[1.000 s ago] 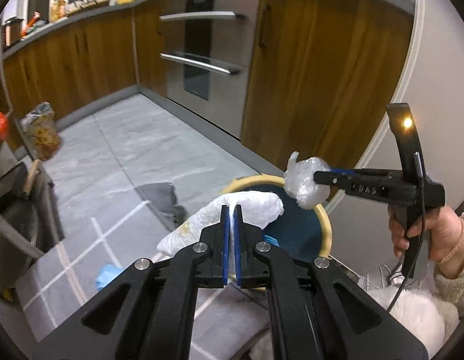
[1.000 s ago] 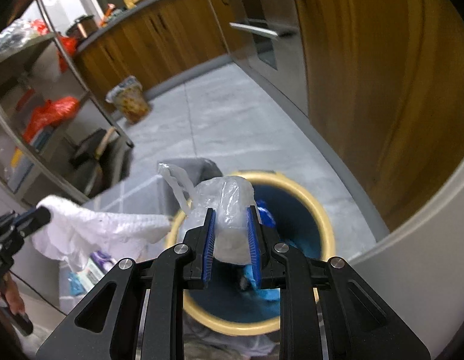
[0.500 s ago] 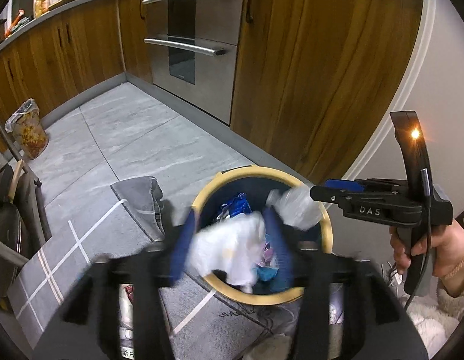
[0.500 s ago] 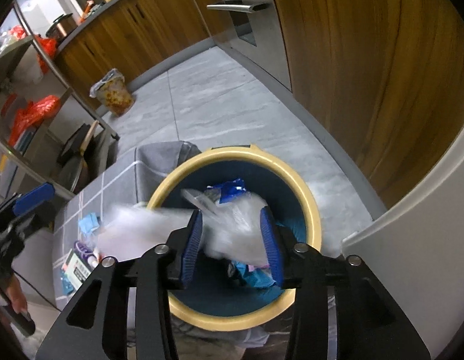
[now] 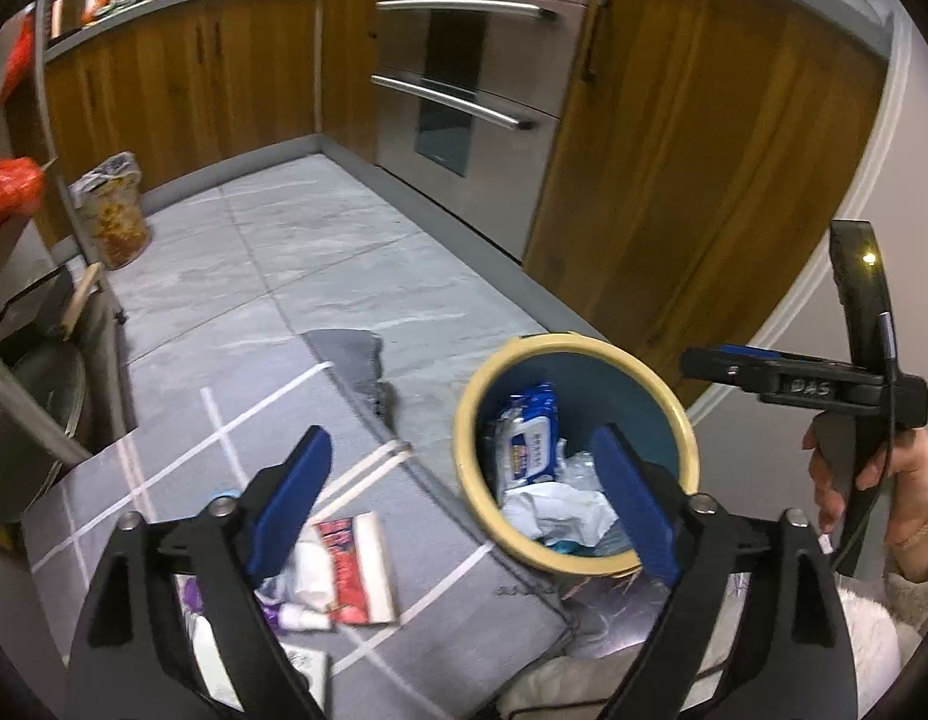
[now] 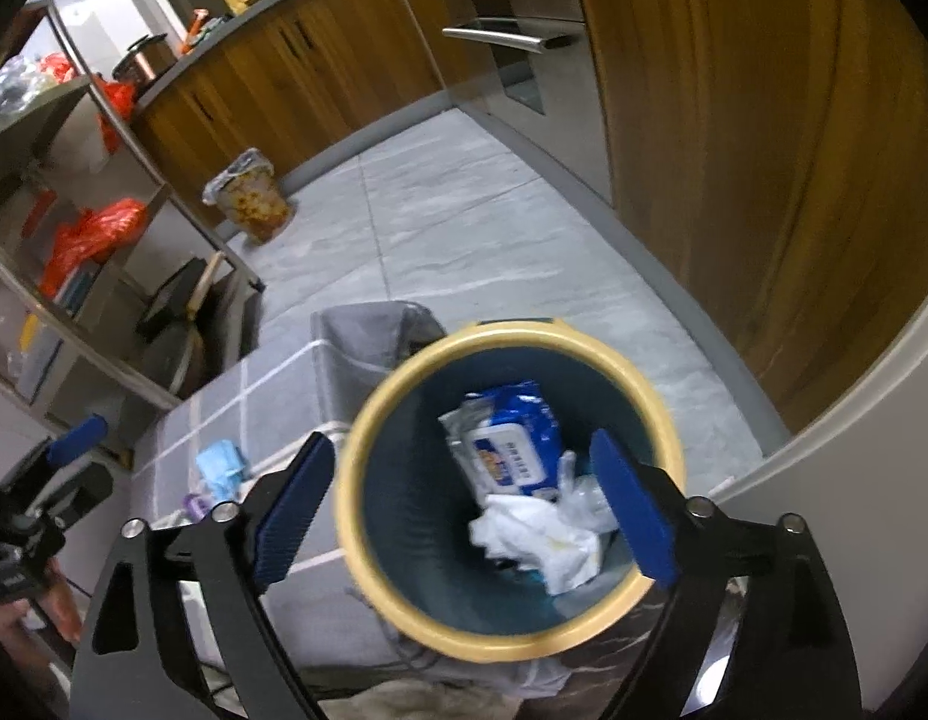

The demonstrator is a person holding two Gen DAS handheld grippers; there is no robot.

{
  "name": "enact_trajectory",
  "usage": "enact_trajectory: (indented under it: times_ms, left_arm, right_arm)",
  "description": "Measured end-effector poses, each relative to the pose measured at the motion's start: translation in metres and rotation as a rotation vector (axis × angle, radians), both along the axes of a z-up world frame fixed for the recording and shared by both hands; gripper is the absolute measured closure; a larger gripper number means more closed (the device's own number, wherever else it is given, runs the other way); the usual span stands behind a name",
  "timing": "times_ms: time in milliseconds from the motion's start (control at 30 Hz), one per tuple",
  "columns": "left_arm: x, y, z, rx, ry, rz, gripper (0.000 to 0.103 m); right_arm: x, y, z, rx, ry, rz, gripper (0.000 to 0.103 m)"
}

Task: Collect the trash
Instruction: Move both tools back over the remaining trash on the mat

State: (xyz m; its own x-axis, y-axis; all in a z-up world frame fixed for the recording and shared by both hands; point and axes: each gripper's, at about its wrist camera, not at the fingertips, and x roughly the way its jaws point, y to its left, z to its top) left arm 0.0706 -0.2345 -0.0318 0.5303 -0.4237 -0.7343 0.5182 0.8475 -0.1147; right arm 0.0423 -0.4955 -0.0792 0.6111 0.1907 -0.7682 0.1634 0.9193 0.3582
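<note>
White crumpled tissue (image 6: 538,540) and clear plastic wrap (image 6: 580,489) lie inside the yellow-rimmed blue bin (image 6: 368,516), beside a blue wipes pack (image 6: 505,441). Right gripper (image 6: 464,510) over the bin, fingers spreading, nothing between them. Left gripper (image 5: 464,498) likewise opening, empty. More litter (image 5: 344,570) on the grey rug (image 5: 236,420), left of the bin.

trash (image 6: 535,546) in bin (image 6: 368,570) on mat (image 6: 224,414)

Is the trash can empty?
No, the trash can holds a blue wipes pack and crumpled white paper.
</note>
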Motion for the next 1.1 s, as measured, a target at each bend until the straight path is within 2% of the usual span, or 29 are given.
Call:
enact_trajectory:
  times_ms: [133, 300, 500, 633, 767, 967, 1100]
  left_arm:
    - [-0.003, 0.033, 0.012, -0.002, -0.033, 0.051, 0.007]
    - [-0.010, 0.082, 0.028, 0.017, -0.076, 0.140, 0.006]
    - [-0.019, 0.138, 0.041, 0.038, -0.108, 0.236, 0.006]
    - [-0.028, 0.168, 0.045, 0.047, -0.123, 0.283, 0.006]
    - [-0.034, 0.199, 0.042, 0.034, -0.122, 0.342, 0.006]
    - [-0.034, 0.242, 0.020, 0.040, -0.087, 0.444, 0.006]
    - [-0.028, 0.265, 0.011, 0.037, -0.063, 0.491, 0.006]
  right_arm:
    - [0.003, 0.019, 0.017, -0.018, -0.024, 0.028, 0.011]
    - [0.009, 0.058, 0.044, -0.038, -0.074, 0.108, 0.010]
    - [0.020, 0.128, 0.077, -0.098, -0.139, 0.248, 0.009]
    - [0.034, 0.170, 0.090, -0.074, -0.161, 0.293, 0.009]
    - [0.047, 0.209, 0.089, -0.071, -0.159, 0.316, 0.008]
    - [0.064, 0.259, 0.065, -0.036, -0.068, 0.349, 0.008]
    - [0.070, 0.281, 0.045, -0.082, -0.033, 0.365, 0.008]
